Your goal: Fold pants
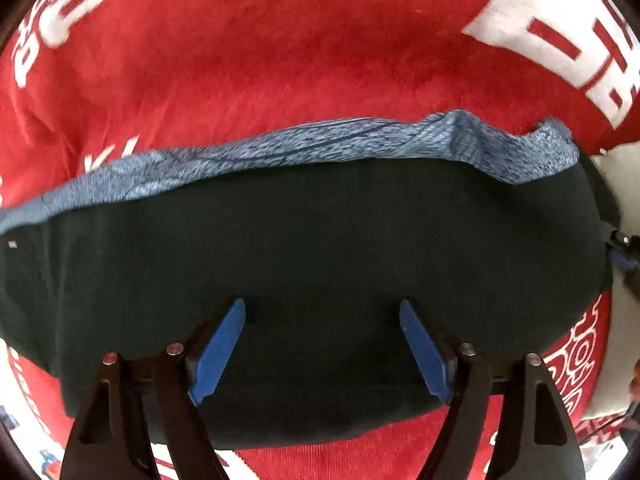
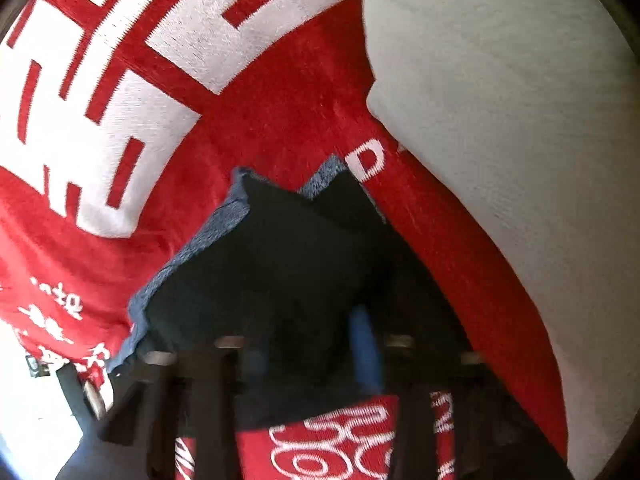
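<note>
The pants (image 1: 304, 280) are seen folded into a dark, nearly black bundle lying on a red blanket (image 1: 280, 60) w/ white lettering. Along the far edge of the bundle, a strip of blue-grey heathered fabric (image 1: 320, 144) is exposed, prob. the inner side of the same garment, though this cannot be confirmed.

In the left wrist view, the left gripper (image 1: 322, 312) is pointed down at the bundle. Its jaws are spread wide and nothing is held between them; the dark cloth is seen directly below and ahead of the blue fingers (image 1: 218, 354). Whether the fingertips touch the cloth cannot be told. The bundle extends to both sides of the tool, and the blue-grey strip is located beyond the fingertips.

In the right wrist view, the picture is blurred by motion. The right gripper (image 2: 316, 356) is closed; one blue finger (image 2: 366, 352) is seen against the dark cloth. Whether fabric is pinched between the pads cannot be told, bc the blur hides the tips. A corner of the pants is seen just ahead of the tool, w/ the blue-grey layer showing at its left edge. A pale grey-white surface (image 2: 500, 100) is seen ahead and to the right of this gripper, beside the blanket.
</note>
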A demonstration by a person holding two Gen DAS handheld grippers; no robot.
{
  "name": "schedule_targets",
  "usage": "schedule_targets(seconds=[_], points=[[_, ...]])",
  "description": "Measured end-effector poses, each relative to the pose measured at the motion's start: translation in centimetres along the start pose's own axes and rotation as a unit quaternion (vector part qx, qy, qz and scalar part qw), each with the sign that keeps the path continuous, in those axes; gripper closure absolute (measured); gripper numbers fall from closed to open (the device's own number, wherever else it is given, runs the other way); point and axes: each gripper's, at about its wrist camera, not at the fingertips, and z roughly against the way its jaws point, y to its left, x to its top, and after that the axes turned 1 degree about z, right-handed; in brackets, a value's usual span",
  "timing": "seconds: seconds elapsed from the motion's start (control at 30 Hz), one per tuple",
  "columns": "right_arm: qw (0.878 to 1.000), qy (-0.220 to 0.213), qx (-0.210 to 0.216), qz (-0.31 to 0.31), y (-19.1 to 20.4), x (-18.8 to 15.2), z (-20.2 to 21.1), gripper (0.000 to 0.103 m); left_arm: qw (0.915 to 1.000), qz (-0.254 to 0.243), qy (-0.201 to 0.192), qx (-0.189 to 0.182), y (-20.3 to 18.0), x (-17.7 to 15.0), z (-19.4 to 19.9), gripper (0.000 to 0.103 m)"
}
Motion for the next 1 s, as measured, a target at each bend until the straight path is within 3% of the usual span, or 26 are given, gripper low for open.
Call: schedule_targets(seconds=[0.17,0.3,0.33,0.4,0.43,0.47,0.53,0.67,0.77,0.83,0.9,0.93,1.0], points=[[0.995,-0.065,-0.057,0.041,2.0,-1.7,4.8,0.095,0.9994,-0.023,-0.026,-0.008,-0.7,0.9,1.9,0.023],[0.994,-0.006,-0.103,0.047,0.1,-3.5,2.2,0.092,0.9996,-0.029,0.004,0.003,-0.8,1.1,-0.6,0.02],[0.993,0.022,-0.104,0.048,-0.4,-3.6,1.0,0.089,0.9996,-0.028,-0.003,0.007,-0.7,1.2,-0.9,0.018],[0.995,0.017,-0.088,0.036,-1.0,-3.7,1.4,0.082,0.9991,-0.037,-0.01,0.015,-0.5,1.5,-0.7,0.016],[0.994,0.018,-0.101,0.036,-1.0,-3.8,1.9,0.069,0.9991,-0.038,-0.009,0.015,-1.1,1.5,-0.8,0.016],[0.991,0.012,-0.126,0.037,-0.9,-4.1,2.8,0.064,0.9992,-0.037,-0.006,0.015,-1.0,1.5,-0.7,0.016],[0.991,-0.019,-0.122,0.042,-0.4,-4.6,4.9,0.064,0.999,-0.042,-0.009,0.014,-1.0,1.3,-0.2,0.016],[0.984,-0.067,-0.109,0.127,3.5,-2.3,6.2,0.064,0.997,-0.06,-0.039,0.03,-1.8,3.3,0.6,0.016],[0.985,-0.066,-0.092,0.13,5.1,1.4,3.4,0.064,0.9964,-0.066,-0.042,0.032,-3.0,4.2,-0.1,0.016],[0.985,-0.052,-0.103,0.125,5.3,3.0,0.8,0.064,0.9957,-0.075,-0.038,0.037,-3.5,4.1,-0.8,0.016],[0.987,-0.031,-0.108,0.112,4.7,3.1,-0.9,0.065,0.995,-0.081,-0.044,0.037,-3.8,3.2,-1.0,0.016],[0.988,-0.02,-0.118,0.103,3.7,3.0,-1.8,0.07,0.9948,-0.084,-0.047,0.033,-3.6,2.5,-1.0,0.016],[0.987,-0.033,-0.106,0.117,3.2,2.6,-1.6,0.071,0.9957,-0.079,-0.043,0.026,-3.0,1.6,-1.1,0.012]])
